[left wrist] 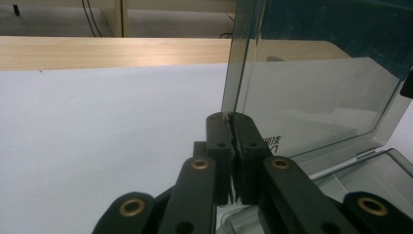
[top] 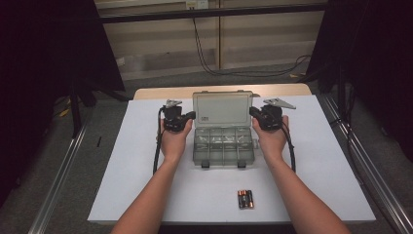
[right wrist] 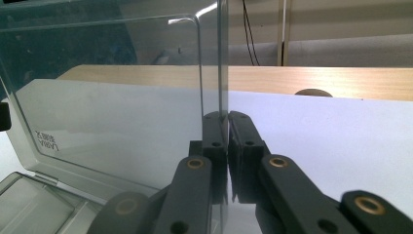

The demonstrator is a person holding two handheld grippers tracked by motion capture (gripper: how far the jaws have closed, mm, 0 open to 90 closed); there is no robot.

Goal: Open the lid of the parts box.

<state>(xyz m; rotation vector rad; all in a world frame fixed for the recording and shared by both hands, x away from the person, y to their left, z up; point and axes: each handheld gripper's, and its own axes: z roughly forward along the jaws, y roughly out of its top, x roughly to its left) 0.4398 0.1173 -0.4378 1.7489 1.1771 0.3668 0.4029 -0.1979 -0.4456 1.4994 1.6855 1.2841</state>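
Note:
A clear grey compartment box lies in the middle of the white sheet, its lid standing upright. My left gripper is shut on the lid's left edge, and my right gripper is shut on its right edge. In the left gripper view the black jaws pinch the thin edge of the lid, with the box tray low at the right. In the right gripper view the jaws clamp the lid the same way. The compartments look empty.
A small pack of batteries lies near the front edge of the white sheet. The wooden tabletop shows beyond the sheet. Metal rails run along both sides, and cables hang at the back.

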